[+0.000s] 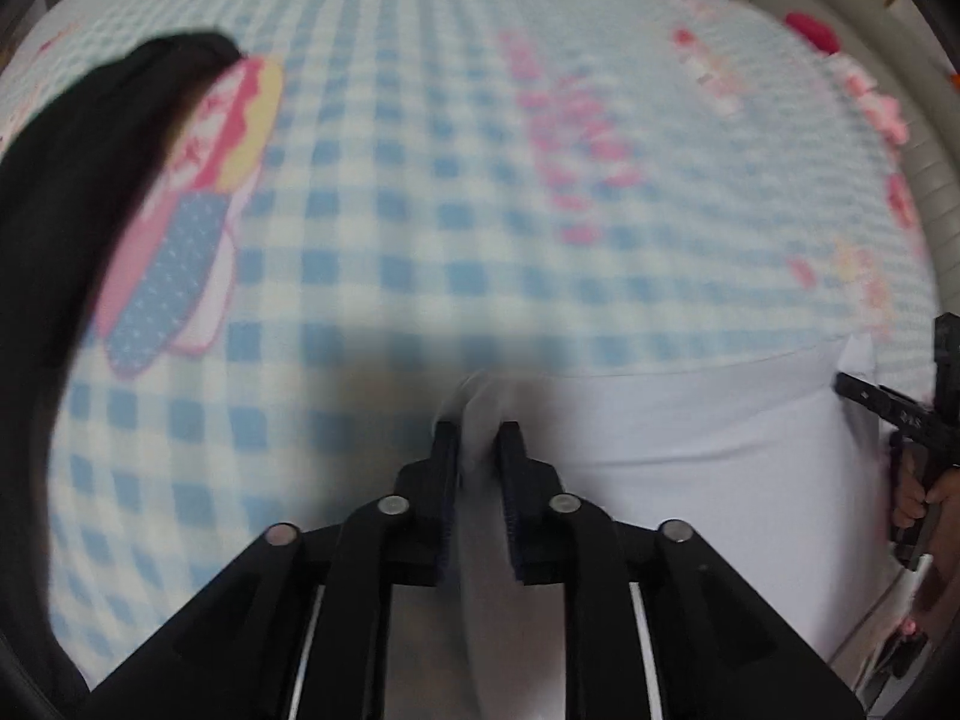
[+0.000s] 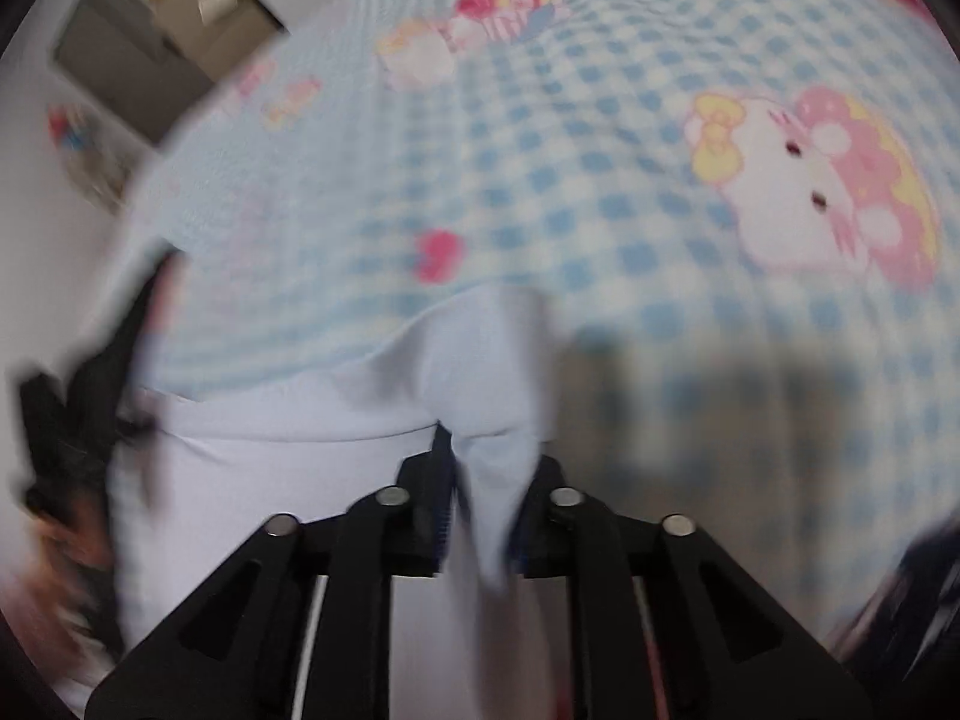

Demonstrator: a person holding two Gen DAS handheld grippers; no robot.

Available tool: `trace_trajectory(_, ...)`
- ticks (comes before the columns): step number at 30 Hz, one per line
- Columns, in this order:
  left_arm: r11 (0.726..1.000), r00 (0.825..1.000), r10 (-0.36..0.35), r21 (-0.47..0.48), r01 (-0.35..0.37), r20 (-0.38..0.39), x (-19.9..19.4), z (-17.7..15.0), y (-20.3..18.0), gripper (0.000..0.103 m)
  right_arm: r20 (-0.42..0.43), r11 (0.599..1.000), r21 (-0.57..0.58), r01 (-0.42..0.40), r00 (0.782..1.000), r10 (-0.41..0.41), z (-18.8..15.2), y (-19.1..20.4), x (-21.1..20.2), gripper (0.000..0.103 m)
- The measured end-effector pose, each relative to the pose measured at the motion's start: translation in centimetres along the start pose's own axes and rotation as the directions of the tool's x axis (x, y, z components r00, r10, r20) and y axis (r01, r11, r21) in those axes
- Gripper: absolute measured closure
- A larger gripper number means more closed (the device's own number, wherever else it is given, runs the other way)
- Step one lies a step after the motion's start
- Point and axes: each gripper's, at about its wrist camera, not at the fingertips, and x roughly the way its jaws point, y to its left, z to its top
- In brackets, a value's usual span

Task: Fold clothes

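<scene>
White garment, smooth, pinched in both claws

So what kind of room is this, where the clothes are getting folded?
Probably a bedroom: the white garment is held over a bed with a blue-checked cartoon bedsheet, and a dark garment lies on it.

Blurred by motion: checked bedsheet and its cartoon prints | left tool smeared at the right wrist view's left edge, grip unreadable there | white garment runs off the bottom edge | black cloth cut by the left rim | pink object beyond the bed unidentifiable
</scene>
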Motion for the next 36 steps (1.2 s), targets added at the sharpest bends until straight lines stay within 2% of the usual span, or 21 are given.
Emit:
trace_trajectory(1,1.0,1.0,0.002,-0.005,-0.002,-0.01,0.5,0.6,0.2,0.076,-0.053,0.999,-0.032,0.02,0.998,-0.022,0.2,0.0,1.8,0.075)
trace_trajectory(2,1.0,1.0,0.0,-0.019,0.0,-0.006,0.5,1.1,0.4,0.076,-0.063,0.998,-0.048,0.035,0.997,-0.038,0.4,0.3,2.0,0.074)
trace_trajectory(4,0.998,0.995,-0.001,-0.065,0.008,0.103,-2.6,0.2,0.2,0.066,-0.031,0.997,-0.056,0.059,0.998,-0.061,1.1,1.4,0.6,0.069)
trace_trajectory(5,0.997,0.987,-0.005,-0.073,0.017,0.159,-4.4,-0.8,0.1,0.057,0.007,0.996,-0.06,0.069,0.998,-0.069,1.0,1.9,-0.7,0.068)
trace_trajectory(6,0.996,0.98,-0.007,-0.083,0.024,0.199,-5.9,-2.0,0.0,0.053,0.061,0.995,-0.063,0.079,0.995,-0.075,0.7,2.4,-2.3,0.064)
trace_trajectory(8,0.994,0.978,0.005,-0.106,0.018,0.209,-7.9,-5.0,0.3,0.053,0.137,0.992,-0.059,0.113,0.985,-0.104,-0.7,3.2,-5.2,0.055)
trace_trajectory(10,0.991,0.984,0.041,-0.133,-0.018,0.175,-9.1,-8.8,1.0,0.056,0.134,0.993,-0.045,0.112,0.985,-0.105,-2.6,3.8,-7.1,0.055)
trace_trajectory(11,0.989,0.987,0.034,-0.147,-0.011,0.157,-9.3,-10.8,1.3,0.061,0.111,0.994,-0.039,0.098,0.989,-0.093,-3.8,4.2,-7.6,0.055)
trace_trajectory(12,0.987,0.99,0.027,-0.161,-0.005,0.139,-9.6,-12.7,1.7,0.067,0.086,0.997,-0.039,0.067,0.994,-0.063,-4.9,4.9,-8.1,0.055)
trace_trajectory(14,0.984,0.994,0.006,-0.177,0.013,0.105,-9.7,-16.3,1.8,0.069,0.033,0.998,-0.061,-0.014,0.999,0.016,-7.2,7.0,-8.5,0.055)
trace_trajectory(17,0.98,0.997,-0.041,-0.19,0.052,0.063,-9.2,-20.8,1.4,0.071,-0.054,0.987,-0.125,-0.106,0.994,0.1,-10.6,11.8,-8.0,0.055)
trace_trajectory(19,0.976,0.997,-0.077,-0.202,0.08,0.023,-8.4,-23.0,1.2,0.072,-0.126,0.973,-0.153,-0.171,0.98,0.153,-13.0,14.9,-6.9,0.055)
trace_trajectory(22,0.974,0.994,-0.109,-0.198,0.107,0.004,-8.1,-25.1,0.7,0.072,-0.17,0.966,-0.176,-0.189,0.973,0.159,-14.6,17.8,-5.3,0.055)
trace_trajectory(28,0.955,0.98,-0.201,-0.226,0.193,-0.011,-7.9,-27.3,0.4,0.072,-0.235,0.955,-0.218,-0.2,0.961,0.147,-17.0,23.0,-2.1,0.055)
trace_trajectory(30,0.956,0.978,-0.207,-0.215,0.201,-0.006,-8.3,-28.0,0.0,0.072,-0.256,0.951,-0.231,-0.204,0.956,0.142,-17.9,24.7,-1.1,0.047)
trace_trajectory(32,0.955,0.977,-0.213,-0.209,0.209,0.004,-8.8,-28.2,-0.2,0.072,-0.278,0.947,-0.245,-0.208,0.951,0.137,-18.7,26.4,0.0,0.047)
trace_trajectory(34,0.953,0.975,-0.222,-0.208,0.22,0.014,-9.3,-28.3,-0.3,0.071,-0.299,0.942,-0.258,-0.213,0.945,0.132,-19.5,28.2,1.0,0.053)
trace_trajectory(35,0.951,0.973,-0.228,-0.208,0.227,0.018,-9.5,-28.3,-0.2,0.071,-0.309,0.94,-0.265,-0.216,0.942,0.129,-19.9,29.0,1.5,0.066)
trace_trajectory(36,0.95,0.972,-0.235,-0.208,0.234,0.02,-9.7,-28.4,-0.1,0.071,-0.309,0.94,-0.263,-0.218,0.942,0.132,-20.0,29.0,1.5,0.072)
